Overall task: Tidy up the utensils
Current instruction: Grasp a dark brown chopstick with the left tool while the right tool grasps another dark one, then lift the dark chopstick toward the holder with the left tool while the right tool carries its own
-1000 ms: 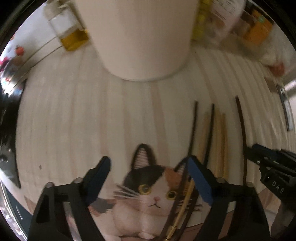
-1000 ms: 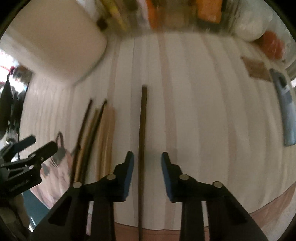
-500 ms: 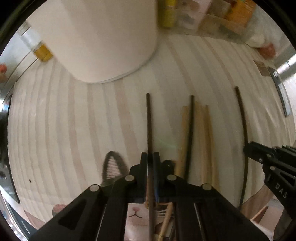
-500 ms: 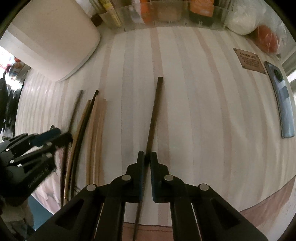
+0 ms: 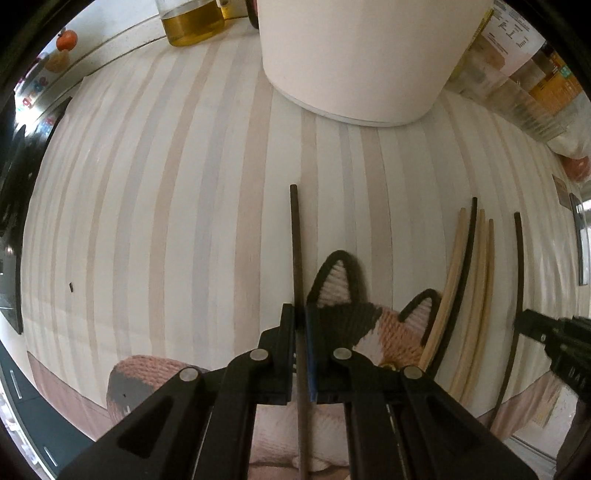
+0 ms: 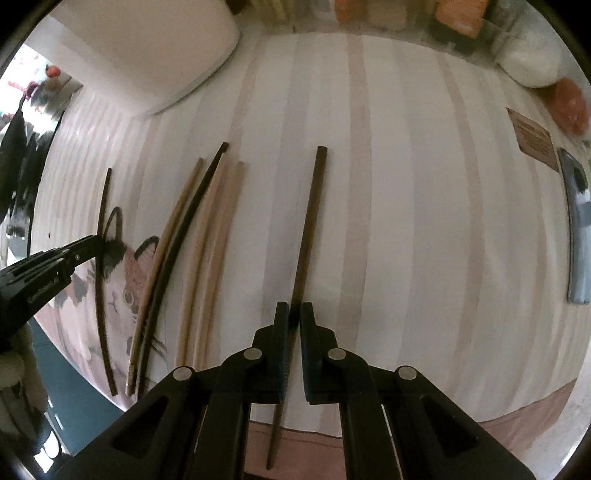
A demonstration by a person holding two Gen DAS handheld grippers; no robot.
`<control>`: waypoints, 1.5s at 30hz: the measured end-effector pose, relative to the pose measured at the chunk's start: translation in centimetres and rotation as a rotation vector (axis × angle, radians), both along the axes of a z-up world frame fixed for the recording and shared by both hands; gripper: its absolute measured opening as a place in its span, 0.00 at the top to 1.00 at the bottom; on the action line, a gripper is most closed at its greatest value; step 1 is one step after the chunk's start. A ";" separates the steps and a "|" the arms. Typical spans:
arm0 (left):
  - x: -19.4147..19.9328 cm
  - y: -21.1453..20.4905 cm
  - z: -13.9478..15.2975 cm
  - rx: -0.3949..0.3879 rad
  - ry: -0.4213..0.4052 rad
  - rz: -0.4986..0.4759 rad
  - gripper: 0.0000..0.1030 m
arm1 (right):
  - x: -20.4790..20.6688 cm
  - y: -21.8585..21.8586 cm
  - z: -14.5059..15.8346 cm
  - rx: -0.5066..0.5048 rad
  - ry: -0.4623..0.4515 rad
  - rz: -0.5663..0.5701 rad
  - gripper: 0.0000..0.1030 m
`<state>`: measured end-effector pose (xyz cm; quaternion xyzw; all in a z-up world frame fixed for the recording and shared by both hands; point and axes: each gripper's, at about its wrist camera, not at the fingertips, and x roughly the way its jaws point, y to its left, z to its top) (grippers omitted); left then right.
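Observation:
My left gripper (image 5: 300,314) is shut on a dark chopstick (image 5: 295,243) and holds it over the striped tablecloth, left of a cat-shaped mat (image 5: 354,321). My right gripper (image 6: 291,312) is shut on another dark chopstick (image 6: 310,221). Between them lies a bundle of light wooden and dark chopsticks (image 6: 199,236), also in the left wrist view (image 5: 469,280). The left gripper shows at the left edge of the right wrist view (image 6: 48,266), with its chopstick (image 6: 101,280). The right gripper shows in the left wrist view (image 5: 554,339).
A large white cylindrical container (image 5: 362,55) stands at the back. A glass jug of yellow liquid (image 5: 192,18) is behind it. Clear boxes of packets (image 6: 424,22) line the far edge. A phone (image 6: 576,229) and a small card (image 6: 535,138) lie at the right.
Both grippers have shut on dark chopsticks. The left one has carried its chopstick to the left, away from the bundle. The right chopstick stays between its fingers.

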<state>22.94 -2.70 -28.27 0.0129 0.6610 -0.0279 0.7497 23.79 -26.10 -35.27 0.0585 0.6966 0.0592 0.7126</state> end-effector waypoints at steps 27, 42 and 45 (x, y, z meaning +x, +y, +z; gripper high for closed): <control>2.0 0.0 -1.2 0.003 0.001 -0.053 0.95 | 4.5 3.4 0.3 -0.083 0.024 -0.044 0.93; 0.7 0.0 1.0 -0.019 -0.076 -0.065 0.97 | 2.1 3.7 1.2 0.016 -0.099 -0.128 0.95; 0.3 0.5 3.2 -0.052 -0.122 -0.055 0.97 | 1.2 4.0 2.9 0.043 -0.160 -0.144 0.95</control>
